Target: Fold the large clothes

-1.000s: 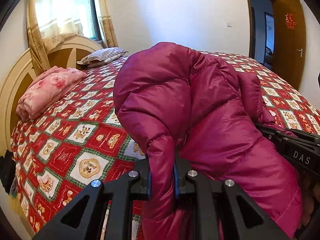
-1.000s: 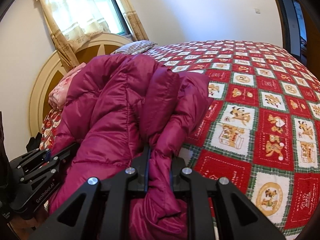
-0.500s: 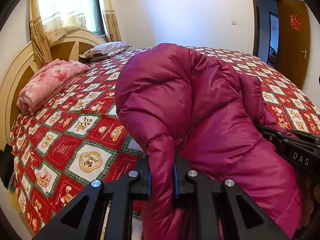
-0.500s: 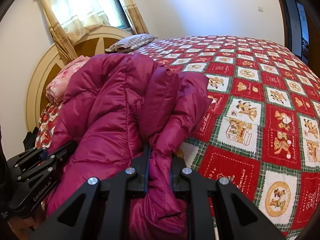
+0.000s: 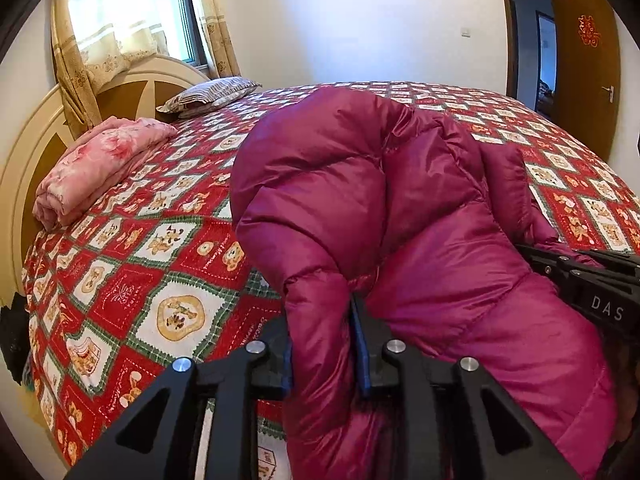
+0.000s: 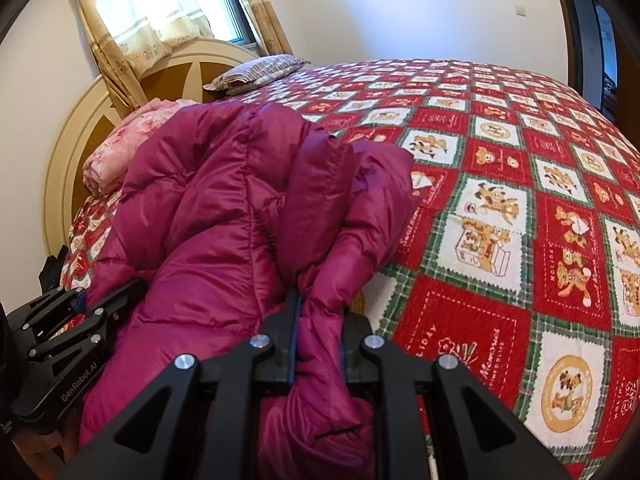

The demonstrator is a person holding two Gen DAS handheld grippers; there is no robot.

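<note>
A magenta puffer jacket (image 5: 380, 200) is bunched up in a tall heap over the near edge of the bed; it also fills the left of the right wrist view (image 6: 224, 208). My left gripper (image 5: 322, 344) is shut on a fold of the jacket and holds it up. My right gripper (image 6: 318, 340) is shut on another fold of the jacket. The right gripper's body shows at the right of the left wrist view (image 5: 592, 288). The left gripper's body shows at the lower left of the right wrist view (image 6: 64, 344).
The bed has a red and white patterned quilt (image 5: 168, 264) that spreads wide to the right (image 6: 520, 208). A folded pink blanket (image 5: 100, 160) and a striped pillow (image 5: 212, 94) lie by the cream headboard (image 5: 36, 128). A wooden door (image 5: 584, 64) stands open at the far right.
Both grippers keep their hold on the jacket. Both views have tilted up and moved slightly, so more of the bed and headboard shows; the jacket heap keeps its shape.
</note>
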